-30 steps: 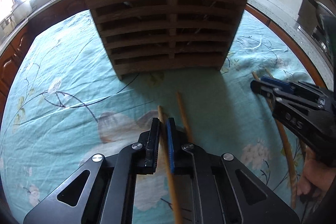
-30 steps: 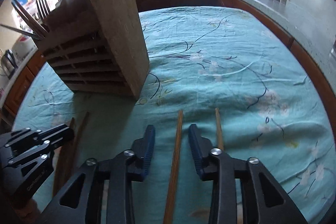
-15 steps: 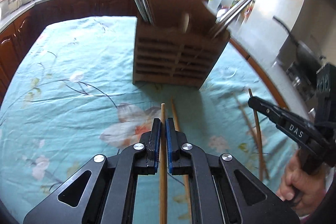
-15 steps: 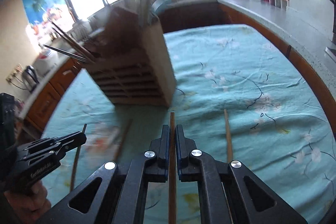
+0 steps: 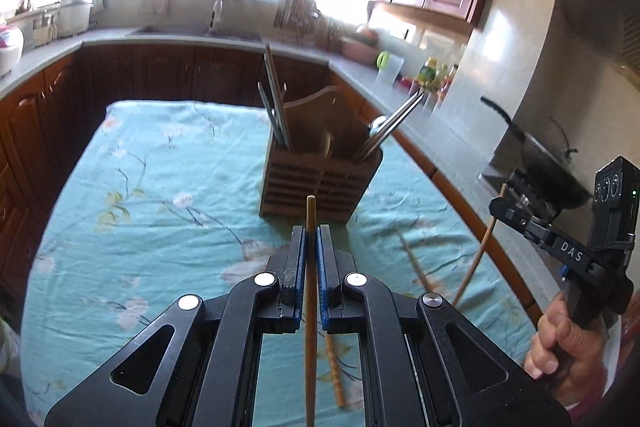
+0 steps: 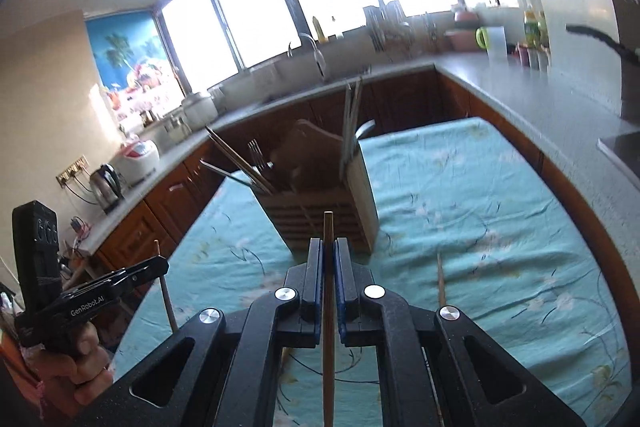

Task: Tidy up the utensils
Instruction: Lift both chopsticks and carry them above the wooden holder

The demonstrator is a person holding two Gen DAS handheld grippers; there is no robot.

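Both grippers are clamped tight on one wooden chopstick each: the left gripper [image 5: 311, 239] holds its chopstick [image 5: 310, 291], the right gripper [image 6: 328, 251] holds the other chopstick [image 6: 328, 307]. The slatted wooden utensil holder [image 5: 320, 179] stands mid-frame on the floral tablecloth [image 5: 140, 195]. Tilt each tip downward over an open slot before releasing.
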